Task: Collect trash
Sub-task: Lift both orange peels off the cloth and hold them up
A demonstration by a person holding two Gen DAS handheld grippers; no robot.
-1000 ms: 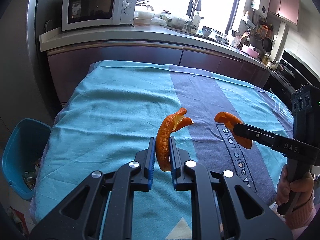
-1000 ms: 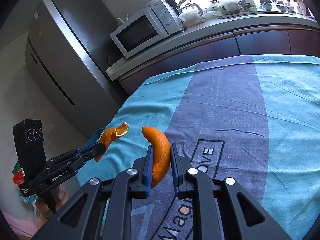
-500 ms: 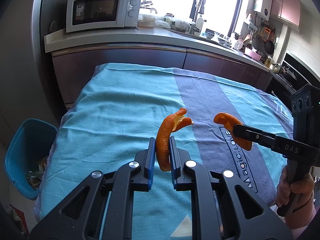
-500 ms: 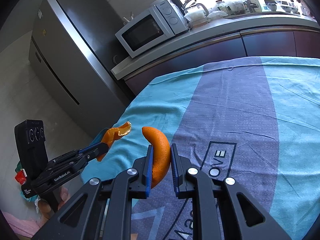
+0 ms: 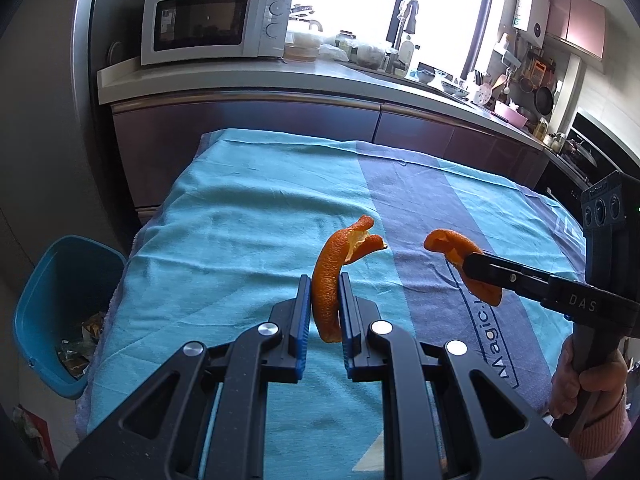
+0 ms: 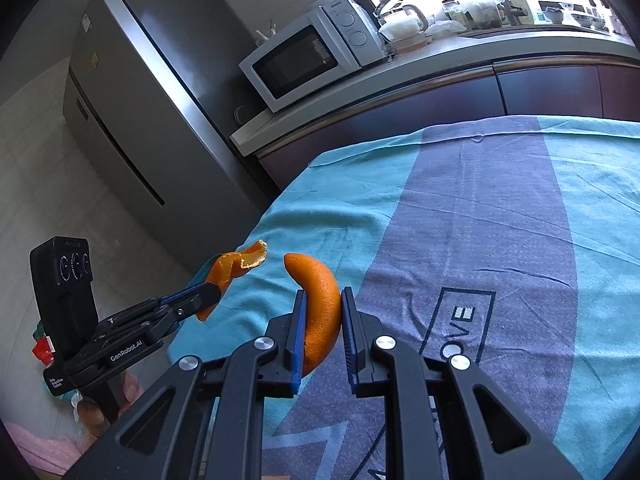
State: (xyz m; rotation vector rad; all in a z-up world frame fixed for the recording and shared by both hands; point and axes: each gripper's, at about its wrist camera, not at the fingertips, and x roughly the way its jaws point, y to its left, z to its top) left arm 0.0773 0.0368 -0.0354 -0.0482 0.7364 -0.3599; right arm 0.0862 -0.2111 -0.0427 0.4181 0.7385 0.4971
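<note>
Two pieces of orange peel are held above a cloth-covered counter (image 5: pixel 248 216), one in each hand-held gripper. Largest in view: a grey fridge (image 6: pixel 132 112) at the far left, then a kitchen worktop with a white microwave (image 5: pixel 216 22) behind the striped teal and purple cloth. A blue trash bin (image 5: pixel 60 308) is seen on the floor off the counter's left edge, with scraps already lying in it. The left hand-held gripper (image 5: pixel 325 300) is clamped on a long curled peel strip (image 5: pixel 328 276), whose long axis runs roughly upright between the pads, the torn tip bent over toward the right. The right hand-held gripper (image 6: pixel 322 320) is clamped on a thicker curved peel piece (image 6: pixel 320 300), which arches up and leftward out of the jaws. Both pieces are carried clear of the cloth, near each other but apart. The bin is judged to lie left of and below both grippers; the left hand is the nearer to it, so its strip would likely be dropped first, the right piece having to cross the counter's left edge.
</note>
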